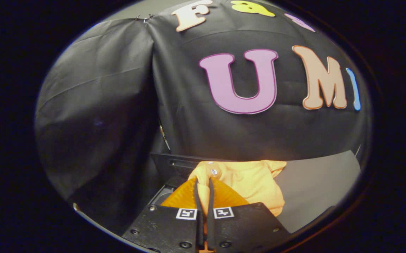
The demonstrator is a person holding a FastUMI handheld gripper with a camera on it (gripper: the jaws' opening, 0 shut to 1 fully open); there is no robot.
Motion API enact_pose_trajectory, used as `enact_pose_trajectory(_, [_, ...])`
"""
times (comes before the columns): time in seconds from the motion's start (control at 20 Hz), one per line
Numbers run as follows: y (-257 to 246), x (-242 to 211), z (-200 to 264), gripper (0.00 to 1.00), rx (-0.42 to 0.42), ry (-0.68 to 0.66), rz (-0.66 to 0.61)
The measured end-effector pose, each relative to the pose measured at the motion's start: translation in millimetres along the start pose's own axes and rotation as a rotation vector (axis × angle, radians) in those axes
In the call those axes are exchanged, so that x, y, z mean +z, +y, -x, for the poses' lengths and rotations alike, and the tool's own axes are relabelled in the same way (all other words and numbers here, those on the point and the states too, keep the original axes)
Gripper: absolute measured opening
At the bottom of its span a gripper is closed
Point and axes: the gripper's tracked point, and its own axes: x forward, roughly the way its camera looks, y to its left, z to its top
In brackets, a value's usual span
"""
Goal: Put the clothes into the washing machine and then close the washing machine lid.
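Much open grey desk (315, 186) spreads to the right of the fingers, up to the draped black cloth wall (118, 105). Left, beyond the fingertips, stands a dark boxy washing machine (169, 165) with its lid raised. One soft, knitted orange garment (252, 179), buttoned, hangs ahead, pinched between the gripper (203, 184) fingers, nearly pressed together.
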Motion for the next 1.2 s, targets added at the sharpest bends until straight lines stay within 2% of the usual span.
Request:
enact_pose_trajectory(0.25, [27.7,-28.2,-33.6,0.05,0.008,0.053,0.007])
enact_pose_trajectory(0.4, [30.4,-26.5,-43.5,0.15,-0.019,0.033,-0.017])
enact_pose_trajectory(0.5, [27.6,-9.6,-47.6,0.3,-0.042,-0.031,-0.035])
enact_pose_trajectory(0.65, [37.8,8.9,-49.4,0.52,-0.012,-0.087,-0.089])
enact_pose_trajectory(0.7, [35.6,14.1,-52.3,0.59,-0.027,-0.102,-0.094])
enact_pose_trajectory(0.95, [33.1,22.1,-85.2,0.97,-0.084,-0.123,-0.046])
enact_pose_trajectory(1.2, [21.5,33.1,-129.9,0.97,-0.164,-0.129,-0.014])
